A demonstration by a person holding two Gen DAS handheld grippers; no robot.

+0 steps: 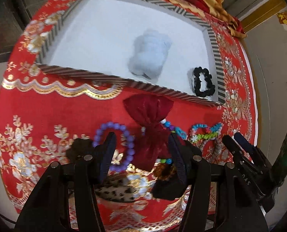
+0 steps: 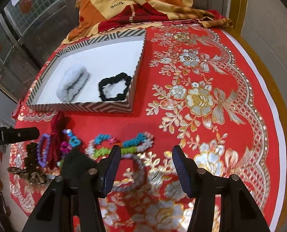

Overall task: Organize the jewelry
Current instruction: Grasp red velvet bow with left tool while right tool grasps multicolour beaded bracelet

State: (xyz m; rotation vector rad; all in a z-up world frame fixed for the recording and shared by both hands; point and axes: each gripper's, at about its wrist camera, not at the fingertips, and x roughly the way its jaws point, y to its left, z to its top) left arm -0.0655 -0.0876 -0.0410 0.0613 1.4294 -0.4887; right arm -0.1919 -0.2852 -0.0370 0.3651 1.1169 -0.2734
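Note:
A striped box (image 1: 112, 78) (image 2: 81, 107) with a white floor holds a fluffy pale blue scrunchie (image 1: 149, 54) (image 2: 73, 84) and a black scrunchie (image 1: 203, 82) (image 2: 114, 86). In front of it on the red cloth lie a dark red pouch (image 1: 151, 123), a purple bead bracelet (image 1: 114, 147) (image 2: 44, 150), colourful bead bracelets (image 1: 205, 132) (image 2: 122, 145), and dark scrunchies (image 1: 78, 148) (image 2: 75, 162). My left gripper (image 1: 141, 145) is open, hovering over the pouch and purple bracelet. My right gripper (image 2: 146, 152) is open and empty, just right of the colourful bracelets.
A red cloth with gold and silver flowers (image 2: 201, 100) covers the round table. A folded orange and red blanket (image 2: 135, 2) lies behind the box. A leopard-print scrunchie (image 1: 114, 192) lies near my left gripper. The right gripper shows in the left wrist view (image 1: 238, 141).

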